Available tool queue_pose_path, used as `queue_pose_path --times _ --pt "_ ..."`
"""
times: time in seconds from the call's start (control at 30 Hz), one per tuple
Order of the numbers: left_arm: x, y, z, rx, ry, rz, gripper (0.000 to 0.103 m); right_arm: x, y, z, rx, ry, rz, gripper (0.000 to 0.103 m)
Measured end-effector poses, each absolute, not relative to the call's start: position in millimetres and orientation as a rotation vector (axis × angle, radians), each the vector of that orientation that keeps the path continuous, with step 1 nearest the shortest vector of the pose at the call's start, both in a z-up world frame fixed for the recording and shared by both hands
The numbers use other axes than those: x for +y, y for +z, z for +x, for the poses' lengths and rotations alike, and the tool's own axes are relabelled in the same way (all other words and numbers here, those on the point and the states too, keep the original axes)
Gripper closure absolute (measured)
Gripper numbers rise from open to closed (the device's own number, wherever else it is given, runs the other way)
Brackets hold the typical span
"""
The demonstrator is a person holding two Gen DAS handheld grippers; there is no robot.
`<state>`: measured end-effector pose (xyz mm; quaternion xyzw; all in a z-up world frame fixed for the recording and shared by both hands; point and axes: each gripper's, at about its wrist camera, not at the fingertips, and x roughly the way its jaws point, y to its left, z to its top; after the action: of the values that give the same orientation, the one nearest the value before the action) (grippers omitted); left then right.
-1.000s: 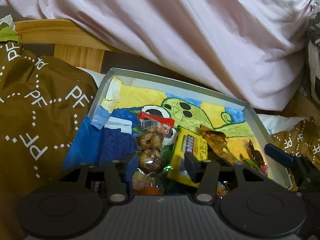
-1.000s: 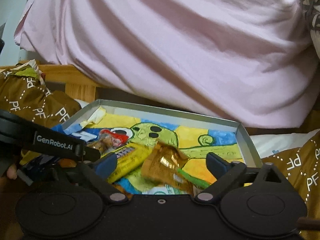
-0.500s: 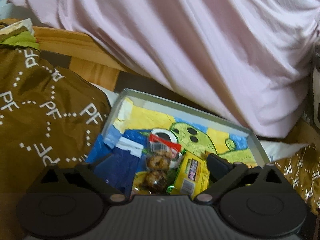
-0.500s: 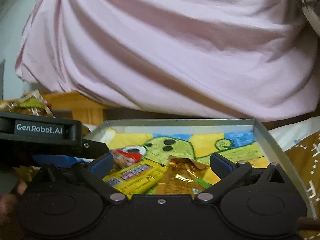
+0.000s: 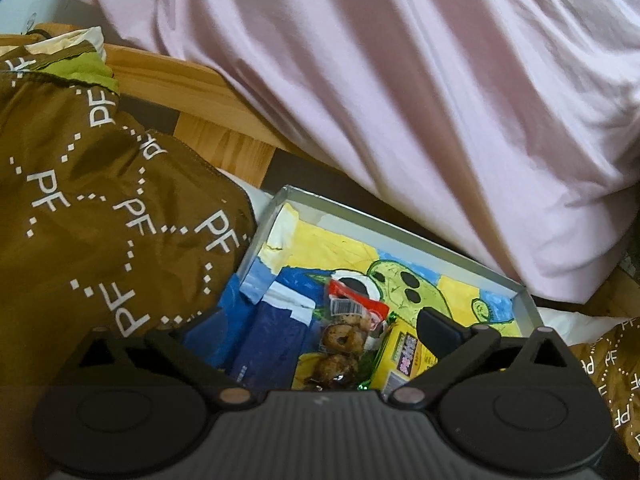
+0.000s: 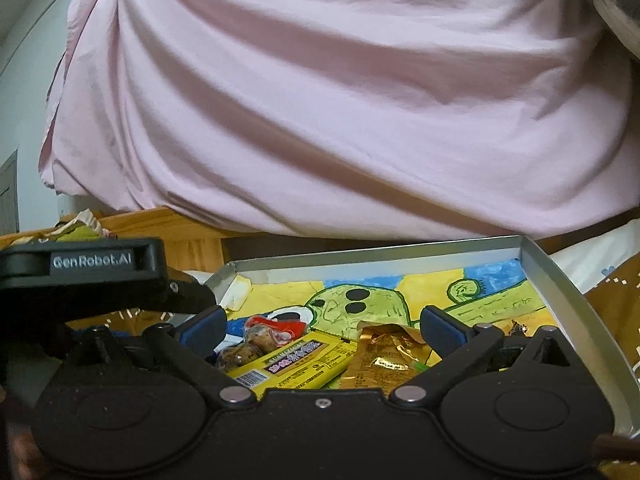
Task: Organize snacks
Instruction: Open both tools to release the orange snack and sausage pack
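A brown printed bag (image 5: 104, 216) slumps at far left beside a metal tray (image 5: 400, 229) lined with a cartoon drawing, pink bedding (image 5: 400, 100) heaped behind it. Over the tray's near left end the left gripper (image 5: 316, 330) stands with jaws spread wide and nothing between them; below lie blue packets (image 5: 272, 344), a clear pack of brown cookies (image 5: 340, 340) and a yellow bar (image 5: 404, 354). To its right, the right gripper (image 6: 322, 326) is likewise spread and empty above the yellow bar and a gold wrapper (image 6: 380, 356). The sorting looks paused between picks; the next move likely calls for lowering one gripper onto a single wrapper and closing without snagging its neighbours.
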<state>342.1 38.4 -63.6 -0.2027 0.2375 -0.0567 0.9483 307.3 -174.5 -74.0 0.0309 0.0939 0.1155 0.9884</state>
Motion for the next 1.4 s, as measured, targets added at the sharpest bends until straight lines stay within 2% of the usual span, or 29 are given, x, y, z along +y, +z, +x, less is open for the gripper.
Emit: queue_pose_path --times 0.6,0.87,1.03,1.1,1.4 --pt "45.2 -66.2 342.1 0.476 -0.089 -0.439 0.001 -178.4 -83.0 325.8 0.11 0.36 0.169 0.001" --pt "53.6 -63.3 339.1 0.445 -0.05 -0.484 0.001 -192.9 -69.0 312.0 0.035 0.202 0.255 0.007" --pt "58.6 -59.6 339.2 0.449 -0.038 -0.508 0.001 -208.0 -45.9 305.3 -0.049 0.022 0.308 0.005" --pt "57.1 -60.3 339.6 0.46 -0.042 -0.5 0.0 -214.7 -41.7 307.4 -0.07 -0.061 0.321 0.001" --pt "35.7 -66.8 339.0 0.475 -0.084 -0.402 0.0 -236.8 -49.3 325.6 -0.016 -0.281 0.451 0.001"
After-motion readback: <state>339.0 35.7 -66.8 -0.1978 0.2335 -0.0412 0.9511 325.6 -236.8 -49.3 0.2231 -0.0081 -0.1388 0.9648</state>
